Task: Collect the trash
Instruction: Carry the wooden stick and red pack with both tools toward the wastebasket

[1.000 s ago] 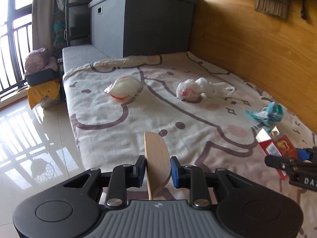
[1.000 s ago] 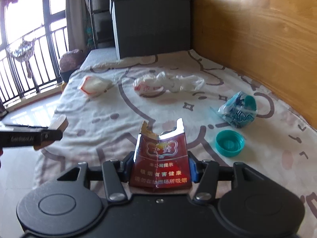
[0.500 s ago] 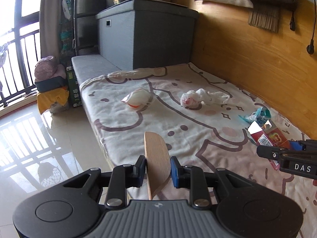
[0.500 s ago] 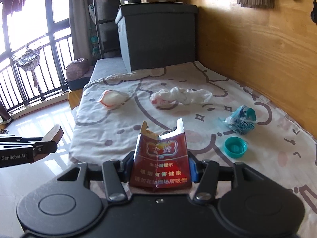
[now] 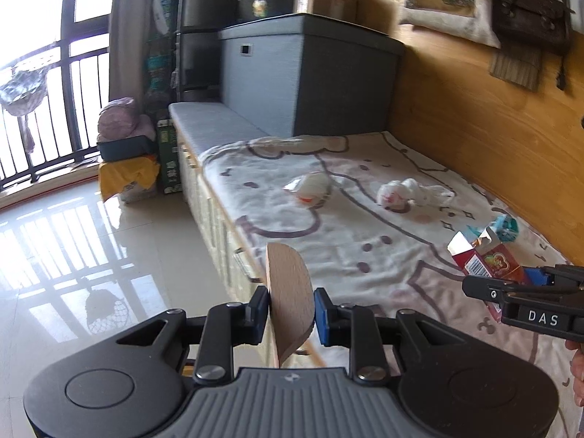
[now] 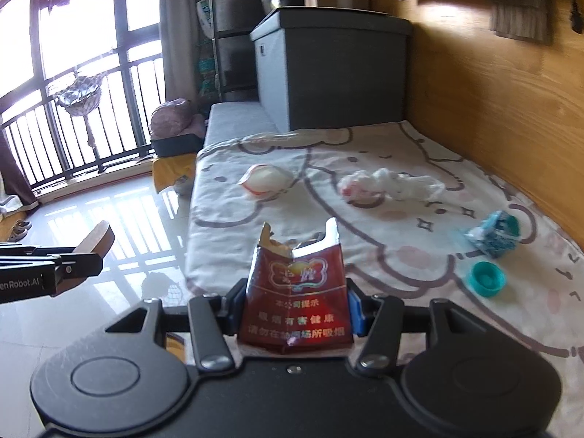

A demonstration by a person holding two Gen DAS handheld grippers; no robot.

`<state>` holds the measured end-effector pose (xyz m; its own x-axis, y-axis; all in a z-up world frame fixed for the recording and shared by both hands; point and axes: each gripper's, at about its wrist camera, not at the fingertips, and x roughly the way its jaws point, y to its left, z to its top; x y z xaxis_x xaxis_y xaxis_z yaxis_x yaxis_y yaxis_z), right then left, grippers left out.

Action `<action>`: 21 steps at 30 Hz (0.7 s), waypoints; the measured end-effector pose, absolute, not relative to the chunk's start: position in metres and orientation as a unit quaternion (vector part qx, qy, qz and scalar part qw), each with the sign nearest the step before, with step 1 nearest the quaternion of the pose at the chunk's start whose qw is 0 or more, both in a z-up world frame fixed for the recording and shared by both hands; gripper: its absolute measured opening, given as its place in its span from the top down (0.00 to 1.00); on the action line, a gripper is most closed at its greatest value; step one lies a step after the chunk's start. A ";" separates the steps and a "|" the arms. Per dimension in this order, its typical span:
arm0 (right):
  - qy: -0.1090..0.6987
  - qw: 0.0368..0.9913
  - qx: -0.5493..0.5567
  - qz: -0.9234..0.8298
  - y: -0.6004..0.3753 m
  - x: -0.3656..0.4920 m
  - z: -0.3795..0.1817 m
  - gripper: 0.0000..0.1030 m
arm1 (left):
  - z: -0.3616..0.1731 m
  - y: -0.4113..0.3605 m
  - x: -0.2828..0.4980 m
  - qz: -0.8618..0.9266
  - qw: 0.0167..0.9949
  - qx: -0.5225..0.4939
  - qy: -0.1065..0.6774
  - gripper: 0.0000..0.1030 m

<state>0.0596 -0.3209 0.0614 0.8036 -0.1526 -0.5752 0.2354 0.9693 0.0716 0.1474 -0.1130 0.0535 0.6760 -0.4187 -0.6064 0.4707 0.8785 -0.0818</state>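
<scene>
My left gripper (image 5: 290, 308) is shut on a thin curved wooden piece (image 5: 290, 292), held upright on edge over the bed's side. My right gripper (image 6: 295, 310) is shut on a torn red cigarette pack (image 6: 297, 292); the same pack (image 5: 489, 259) shows at the right of the left wrist view. On the patterned blanket (image 6: 383, 226) lie a white and orange wrapper (image 6: 266, 180), a crumpled white plastic bag (image 6: 387, 184), a teal crumpled wrapper (image 6: 494, 233) and a teal bottle cap (image 6: 487, 278).
A grey storage box (image 5: 310, 80) stands at the bed's far end, a wooden wall (image 5: 492, 127) along its right. Glossy tiled floor (image 5: 91, 255) lies to the left, with bags and a yellow cloth (image 5: 127, 175) by the balcony railing (image 6: 73, 127).
Both grippers have drawn back and up from the bed with their loads held. The trash on the blanket now looks farther away, and more floor and room show.
</scene>
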 end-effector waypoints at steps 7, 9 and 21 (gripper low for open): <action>0.304 0.948 0.061 -0.076 -0.281 0.082 0.058 0.47 | 0.051 -0.072 0.158 -0.220 0.919 0.028 0.327 0.73; 0.307 0.948 0.058 -0.068 -0.269 0.089 0.056 0.47 | 0.048 -0.060 0.161 -0.212 0.920 0.024 0.330 0.73; 0.343 0.939 0.023 -0.012 -0.196 0.135 0.027 0.47 | 0.005 0.003 0.191 -0.162 0.916 -0.005 0.367 0.73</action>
<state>0.1353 -0.1957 0.0270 0.7647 -0.0076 -0.6443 0.0392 0.9986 0.0347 0.1906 0.0028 0.0048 0.6786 -0.3001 -0.6704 0.2931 0.9476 -0.1274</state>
